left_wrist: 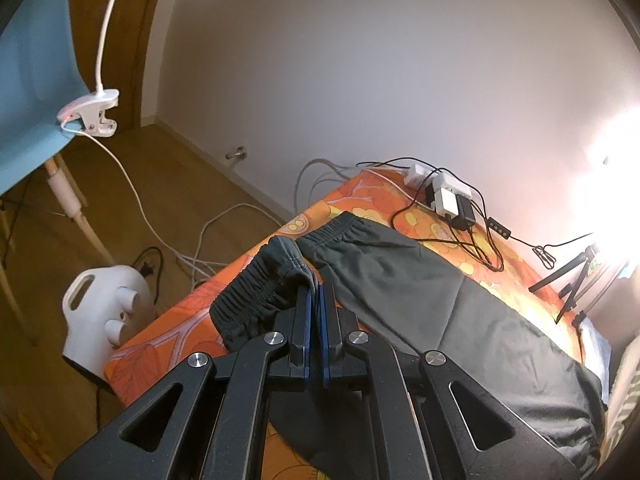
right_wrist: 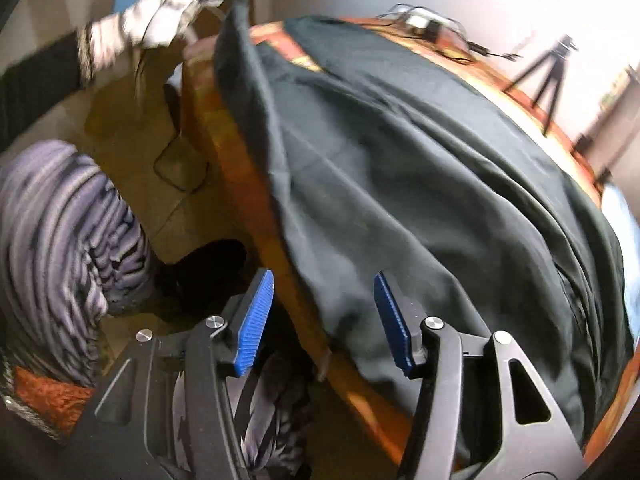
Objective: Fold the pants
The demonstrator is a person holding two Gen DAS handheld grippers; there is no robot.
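Dark grey-green pants (left_wrist: pixel 420 292) lie across a table with an orange patterned cloth (left_wrist: pixel 168 328). My left gripper (left_wrist: pixel 316 292) is shut on the elastic waistband (left_wrist: pixel 260 284) and holds that corner lifted off the table. In the right wrist view the pants (right_wrist: pixel 420 168) cover most of the table and drape over its near edge. My right gripper (right_wrist: pixel 324 284) is open, its blue pads (right_wrist: pixel 256 320) on either side of the pants' hanging edge, not touching it. The gloved left hand (right_wrist: pixel 160 12) holds the far corner up.
A power strip with chargers and cables (left_wrist: pixel 448 200) lies at the table's far corner. A small tripod (left_wrist: pixel 576 280) stands at the right. A blue chair (left_wrist: pixel 32 80) with a clip lamp, a white appliance (left_wrist: pixel 104 312) and floor cables are on the left.
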